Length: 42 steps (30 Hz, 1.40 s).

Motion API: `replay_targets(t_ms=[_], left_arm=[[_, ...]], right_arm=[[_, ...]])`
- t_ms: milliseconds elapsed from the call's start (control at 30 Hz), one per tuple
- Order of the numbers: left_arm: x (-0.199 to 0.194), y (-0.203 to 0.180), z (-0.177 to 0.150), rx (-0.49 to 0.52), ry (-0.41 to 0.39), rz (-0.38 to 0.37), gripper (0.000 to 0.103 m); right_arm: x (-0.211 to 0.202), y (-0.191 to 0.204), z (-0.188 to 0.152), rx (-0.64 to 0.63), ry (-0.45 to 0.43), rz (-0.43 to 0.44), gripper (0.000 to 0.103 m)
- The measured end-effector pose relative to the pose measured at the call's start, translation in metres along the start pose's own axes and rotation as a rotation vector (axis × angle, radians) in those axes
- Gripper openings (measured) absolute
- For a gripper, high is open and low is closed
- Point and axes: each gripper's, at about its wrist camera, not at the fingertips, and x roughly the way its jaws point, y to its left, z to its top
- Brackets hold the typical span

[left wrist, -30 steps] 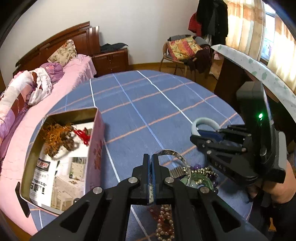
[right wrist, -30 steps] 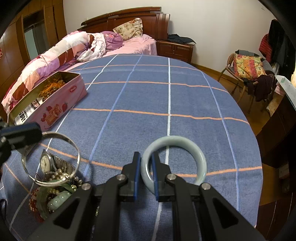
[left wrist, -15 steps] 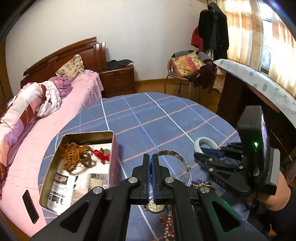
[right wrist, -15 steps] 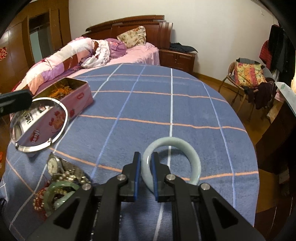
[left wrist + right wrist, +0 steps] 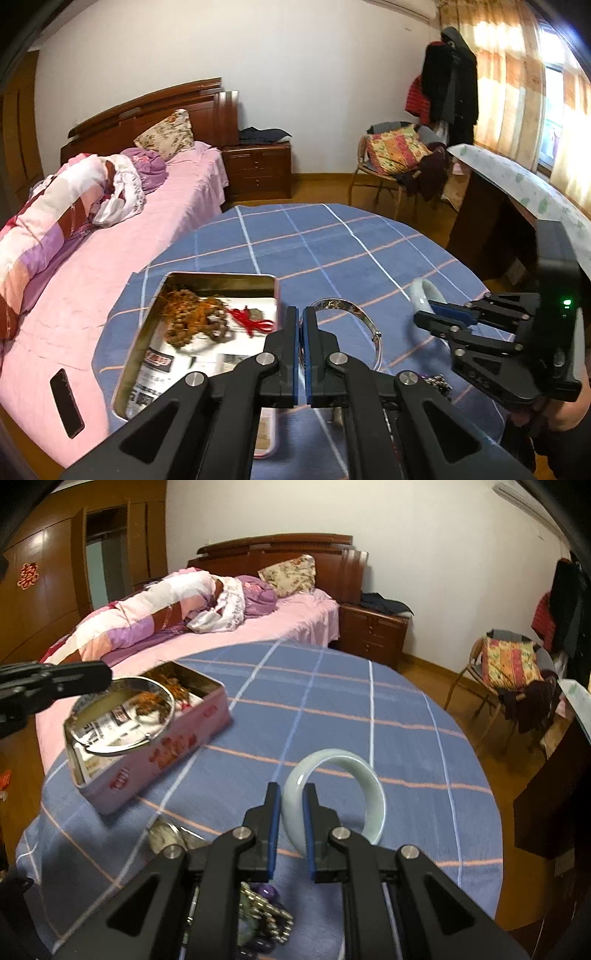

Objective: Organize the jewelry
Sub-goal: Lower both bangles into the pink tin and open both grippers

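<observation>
My left gripper [image 5: 301, 314] is shut on a silver bangle [image 5: 364, 321] and holds it in the air beside the open pink tin [image 5: 207, 278]; in the right wrist view the silver bangle [image 5: 122, 716] hangs over the pink tin [image 5: 166, 753]. The tin holds brown beads [image 5: 192, 325] and a red cord charm [image 5: 251, 319] on printed paper. My right gripper [image 5: 291, 794] is shut on a pale green jade bangle [image 5: 369, 790], lifted above the blue checked tablecloth [image 5: 351, 709]. That jade bangle [image 5: 424, 291] also shows in the left wrist view.
A heap of loose jewelry [image 5: 258, 919] with a watch [image 5: 166, 836] lies on the cloth under my right gripper. A pink bed [image 5: 110, 258] with a phone [image 5: 66, 402] runs along the table's left. A chair [image 5: 509, 664] and dark cabinet [image 5: 550, 805] stand right.
Both grippers have risen from the jewelry heap with their bangles. The left one has carried the silver bangle left, toward and over the tin.
</observation>
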Motion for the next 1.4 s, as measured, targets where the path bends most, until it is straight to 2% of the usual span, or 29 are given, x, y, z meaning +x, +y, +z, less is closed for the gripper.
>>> replay_targets(t_ms=[700,1033,1400], left_arm=[[0.005,0.093,-0.006,-0.127,0.004,0.154,0.0],[0.017,0.116,-0.017,-0.167,0.039,0.179,0.0],[0.027,0.12,-0.023,-0.172,0.069,0.176,0.0]], right_arm=[[0.01,0.077,0.055,-0.162,-0.051,0.082,0.014],[0.023,0.118,0.067,-0.237,-0.052,0.134,0.014],[0.046,0.147,0.062,-0.298,-0.007,0.168,0.014]])
